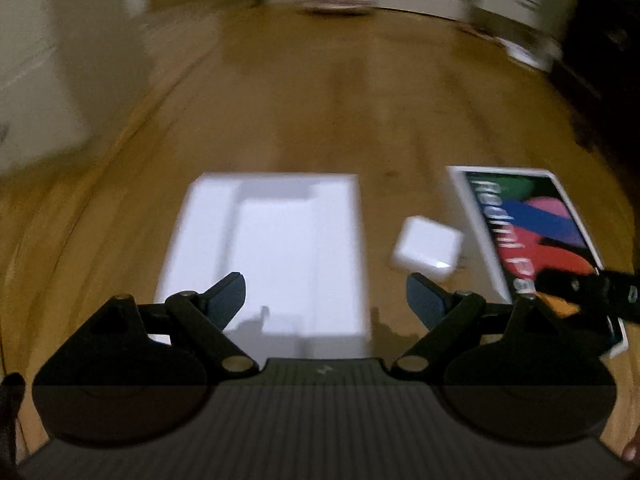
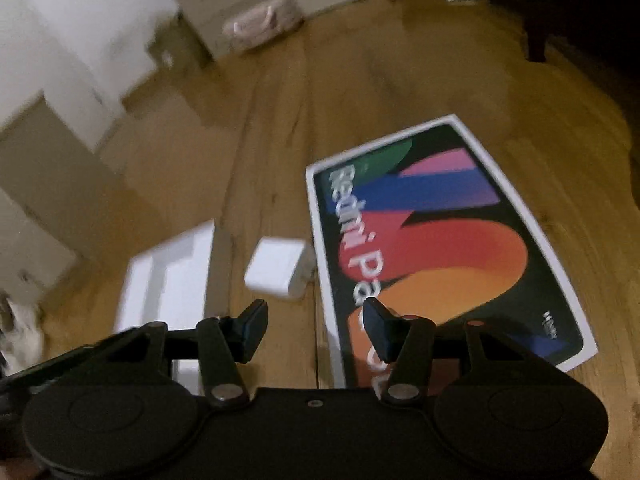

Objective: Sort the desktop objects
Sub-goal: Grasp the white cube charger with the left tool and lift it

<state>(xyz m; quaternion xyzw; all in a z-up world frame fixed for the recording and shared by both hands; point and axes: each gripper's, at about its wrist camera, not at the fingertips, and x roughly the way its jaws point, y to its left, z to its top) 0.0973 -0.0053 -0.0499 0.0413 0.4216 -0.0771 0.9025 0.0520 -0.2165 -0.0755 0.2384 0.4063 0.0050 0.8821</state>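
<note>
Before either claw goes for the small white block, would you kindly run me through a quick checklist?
1. Left claw open and holding nothing: ok.
2. Right claw open and holding nothing: ok.
3. Small white block lying free between white tray and colourful box lid: ok.
4. Tray's recess free to receive it: ok, looks vacant.
5. Block clear of the lid's edge: cannot tell, looks very close.
6. Picture sharpness: not ok, both views blurred.

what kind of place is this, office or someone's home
Probably a home, though the frames are blurred. The wooden surface runs to pale cabinet-like units, with a soft pinkish bundle beside them, and a colourful tablet box and white tray lie out.
</note>
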